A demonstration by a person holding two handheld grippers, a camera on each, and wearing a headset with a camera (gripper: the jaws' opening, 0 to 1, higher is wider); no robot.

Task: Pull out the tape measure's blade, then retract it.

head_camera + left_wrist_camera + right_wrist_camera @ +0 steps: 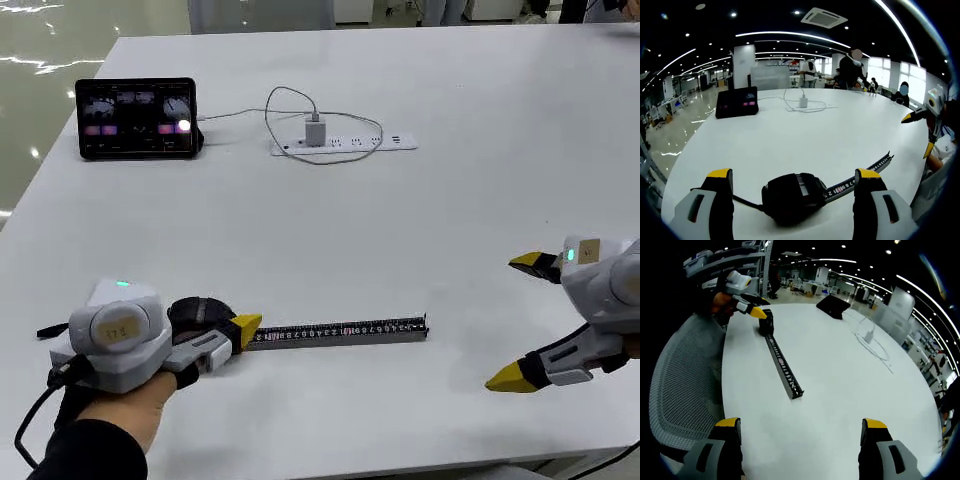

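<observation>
Down in the head view, the left gripper (240, 326) is low on the left side of the white table (420, 230). Its jaws sit on both sides of the black tape measure (200, 314). The blade (340, 332) is pulled out and lies flat on the table, going to the right. The right gripper (520, 320) is on the right, well apart from the end of the blade. Its jaws are wide and have nothing in them. Far back are a tablet (137, 118) and a power strip (345, 144) with a white cable.

Next, in the left gripper view, the jaws are wide. The tape measure (795, 197) sits between them with a little gap on each side, so they do not squeeze it. The blade (880, 162) runs off to the right, behind one jaw.

Last, in the right gripper view, the jaws are wide with bare table between them. The blade (782, 365) lies ahead, with its end nearest the jaws, and runs away to the tape measure (766, 322). The left gripper (757, 307) is there at it. A grey mesh chair (685, 385) is beside the table.
</observation>
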